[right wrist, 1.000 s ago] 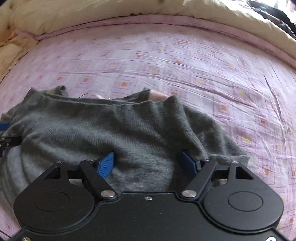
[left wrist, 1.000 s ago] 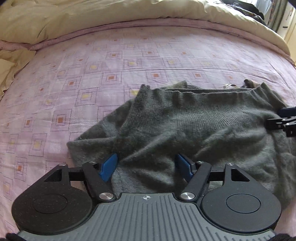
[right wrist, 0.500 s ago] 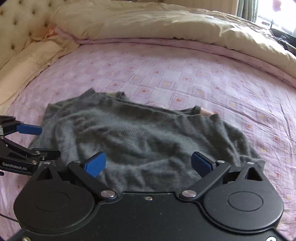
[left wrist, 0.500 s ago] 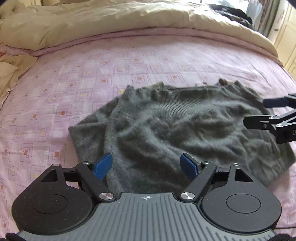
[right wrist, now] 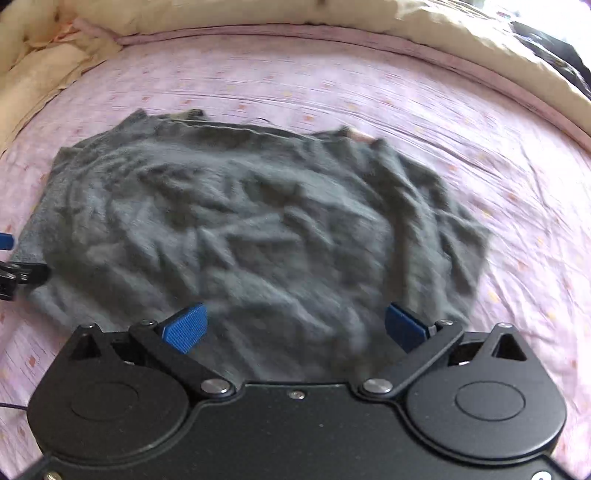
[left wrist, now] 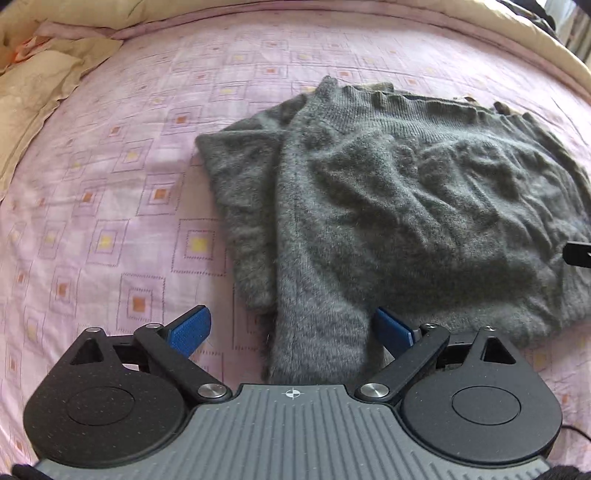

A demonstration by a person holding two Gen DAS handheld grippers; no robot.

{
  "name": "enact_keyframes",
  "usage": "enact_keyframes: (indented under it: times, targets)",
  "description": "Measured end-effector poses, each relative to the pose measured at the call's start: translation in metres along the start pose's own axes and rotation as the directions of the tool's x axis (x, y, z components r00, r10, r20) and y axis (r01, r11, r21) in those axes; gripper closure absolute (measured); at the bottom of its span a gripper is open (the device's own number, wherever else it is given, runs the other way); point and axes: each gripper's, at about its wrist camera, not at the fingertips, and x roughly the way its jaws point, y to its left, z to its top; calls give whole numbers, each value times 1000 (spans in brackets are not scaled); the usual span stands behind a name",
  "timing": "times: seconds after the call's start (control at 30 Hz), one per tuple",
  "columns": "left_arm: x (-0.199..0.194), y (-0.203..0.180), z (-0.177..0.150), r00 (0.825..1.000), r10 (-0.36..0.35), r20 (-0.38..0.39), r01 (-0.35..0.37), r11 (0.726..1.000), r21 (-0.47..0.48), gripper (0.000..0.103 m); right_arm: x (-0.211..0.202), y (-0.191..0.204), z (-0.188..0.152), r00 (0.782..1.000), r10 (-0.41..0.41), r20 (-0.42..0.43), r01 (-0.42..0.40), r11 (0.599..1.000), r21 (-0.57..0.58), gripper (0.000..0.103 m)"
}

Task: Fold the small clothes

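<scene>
- Left wrist view: the grey sweater [left wrist: 399, 206] is seen spread, rumpled, on the pink patterned bedsheet [left wrist: 122, 158].
- The left gripper [left wrist: 291, 330] is held with fingers wide apart, astride a strip of the garment's near edge.
- The right gripper [right wrist: 295, 325] is likewise shown spread apart over the sweater's near hem; nothing is clamped.
- A cream duvet [right wrist: 443, 33] is bunched along the far edge.

We see a bed sheet [left wrist: 155, 155] in pale pink, printed with nested squares in orange and yellow. Along its far edge lies a cream duvet [right wrist: 424, 33], and a cream pillow [left wrist: 33, 92] sits at the left corner, slightly crumpled.
</scene>
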Motion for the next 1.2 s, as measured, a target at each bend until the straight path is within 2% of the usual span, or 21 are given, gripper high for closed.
enact_keyframes:
  times: [0.17, 0.27, 0.37, 0.47, 0.6, 0.77, 0.9, 0.97, 1.0, 1.03, 1.2]
  targets:
    - [-31, -7, -8, 998, -46, 48, 49, 997, -54, 7, 6, -54, -38, 990, -78, -116, 98, 980, 175, 1]
    - [-44, -20, -4, 994, -84, 70, 89, 994, -64, 7, 0, -91, -59, 993, -34, -113, 73, 928, 366, 1]
    - [-45, -39, 6, 991, -110, 82, 115, 992, -51, 7, -4, -106, -65, 995, -3, -95, 43, 906, 421, 0]
    - [-35, -62, 22, 987, -138, 87, 142, 989, -47, 7, -3, -111, -68, 996, 26, -84, 11, 912, 411, 0]
    - [-15, -90, 43, 989, -122, 85, 126, 991, -41, 7, -2, -112, -70, 996, 40, -78, -8, 926, 377, 0]
    - [6, -112, 66, 995, -82, 58, 86, 994, -61, 7, -7, -112, -79, 996, 84, -17, -73, 937, 340, 0]
    - [21, -125, 80, 1000, -5, 31, 7, 999, -43, 7, -13, -119, -91, 990, 138, 40, -144, 944, 296, 0]
    - [34, -130, 83, 999, 19, -26, -20, 999, -30, 7, -17, -126, -96, 982, 175, 73, -189, 935, 300, 0]
    - [39, -133, 83, 999, 29, -44, -30, 999, -20, 4, -16, -128, -97, 977, 192, 90, -211, 927, 311, 0]
    - [41, -134, 82, 998, 43, -42, -44, 999, -17, 0, -17, -132, -98, 973, 207, 103, -229, 918, 323, 0]
    - [43, -133, 86, 996, 52, -71, -55, 998, -41, 0, -19, -145, -103, 954, 262, 148, -299, 880, 370, 0]
